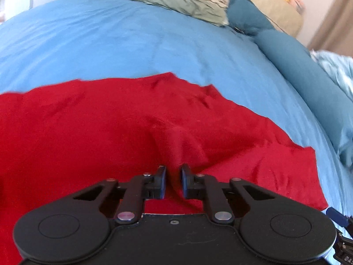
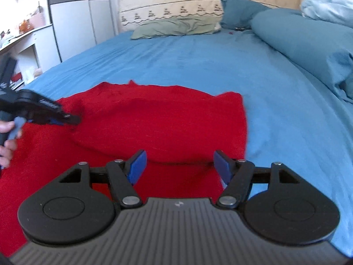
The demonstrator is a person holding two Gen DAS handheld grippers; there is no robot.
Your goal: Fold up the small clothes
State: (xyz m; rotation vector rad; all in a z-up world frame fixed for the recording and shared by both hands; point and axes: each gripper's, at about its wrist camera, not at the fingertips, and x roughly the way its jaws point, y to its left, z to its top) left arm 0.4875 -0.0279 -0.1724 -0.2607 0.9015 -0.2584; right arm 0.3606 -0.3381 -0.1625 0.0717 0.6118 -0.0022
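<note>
Wide bed under a smooth blue cotton sheet (image 2: 198, 57), filling both views. Spread across its near half, a bright red knit garment (image 1: 92, 119), rumpled, one fold doubled over on the right side. Left gripper (image 1: 173, 172) low over the cloth, black fingers drawn close and pinching a raised ridge of red fabric. Right gripper (image 2: 178, 159) hovering above the near red edge, blue-padded fingers (image 2: 138, 163) spread wide, holding nothing. Farther up, a sage-green pillow (image 2: 174, 27) against a beige embroidered headboard (image 2: 172, 0); a rolled teal duvet (image 2: 302, 37) along the right. White cabinets (image 2: 72, 26) beside the bed at left.
</note>
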